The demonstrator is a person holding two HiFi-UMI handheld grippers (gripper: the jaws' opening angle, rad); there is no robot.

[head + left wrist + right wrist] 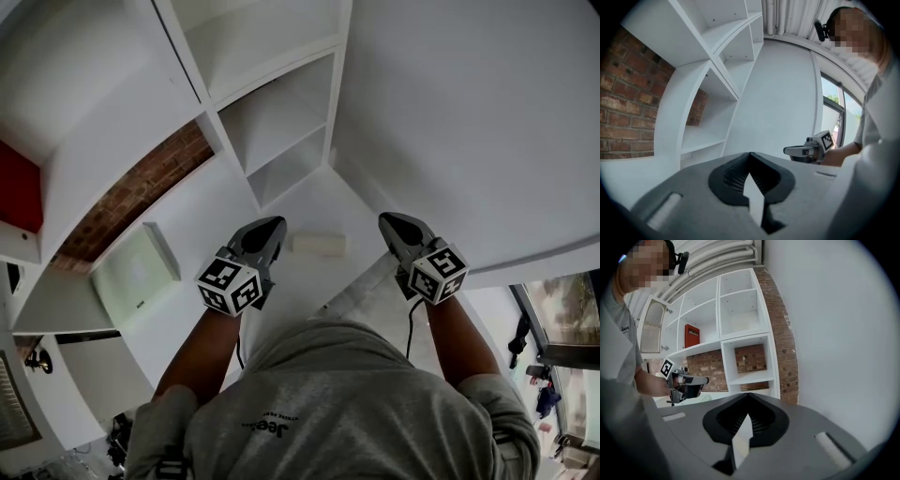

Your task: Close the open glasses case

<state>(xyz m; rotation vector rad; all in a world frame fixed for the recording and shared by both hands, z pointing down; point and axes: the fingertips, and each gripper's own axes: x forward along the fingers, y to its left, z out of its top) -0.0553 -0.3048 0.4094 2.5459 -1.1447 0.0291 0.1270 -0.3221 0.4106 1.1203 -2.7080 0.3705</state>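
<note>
A pale cream glasses case lies flat on the white table, between and slightly beyond my two grippers; from above its lid looks down. My left gripper hovers just left of the case, jaws shut with nothing between them. My right gripper hangs to the case's right, also shut and empty. Neither touches the case. In the left gripper view the shut jaw tips point at shelves, with the right gripper beside them. The right gripper view shows its shut tips and the left gripper. The case is in neither gripper view.
White cubby shelving stands at the table's far end against a brick wall. A light green board lies at the left. A red box sits on a shelf. A plain white wall borders the right.
</note>
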